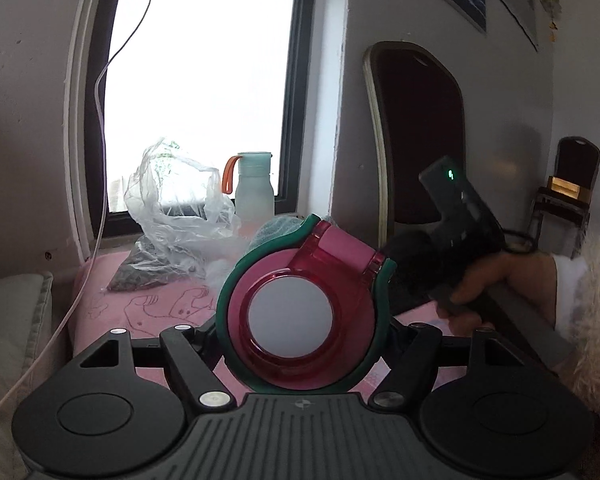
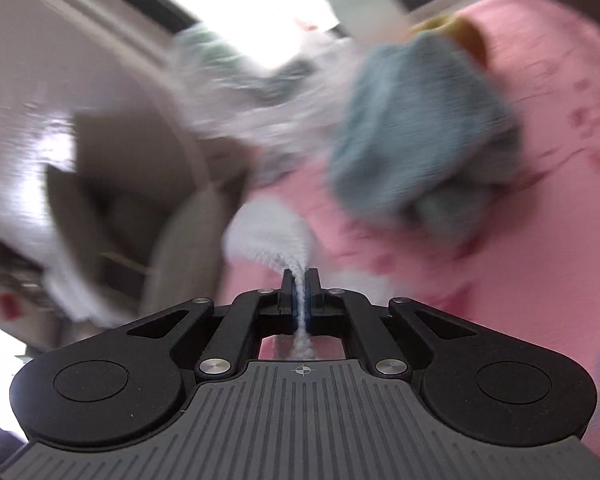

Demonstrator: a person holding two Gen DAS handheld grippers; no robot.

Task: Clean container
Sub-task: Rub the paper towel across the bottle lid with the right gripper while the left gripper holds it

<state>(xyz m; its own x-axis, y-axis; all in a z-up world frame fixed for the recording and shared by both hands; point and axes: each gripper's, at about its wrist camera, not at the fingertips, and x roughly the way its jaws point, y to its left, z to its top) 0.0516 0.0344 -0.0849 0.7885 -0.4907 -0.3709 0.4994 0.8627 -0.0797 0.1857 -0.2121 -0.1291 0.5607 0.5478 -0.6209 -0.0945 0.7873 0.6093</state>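
Because the container (image 1: 304, 316) is rigid, smooth plastic with a hinged pink lid, it appears light but slippery; grip it across its green-rimmed body, where the left gripper (image 1: 302, 336) clamps it above the pink table cover (image 1: 140, 304). The right gripper (image 2: 299, 280) pinches a soft white cloth (image 2: 268, 232). Farther off stands a pale bottle (image 1: 254, 188). No legible writing shows.

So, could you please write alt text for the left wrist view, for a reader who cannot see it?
The left tongs grip a pink container with a green band and a round white centre, seen end-on above a pink tablecloth. Behind it sit a crumpled plastic bag and a pale green bottle by a bright window.
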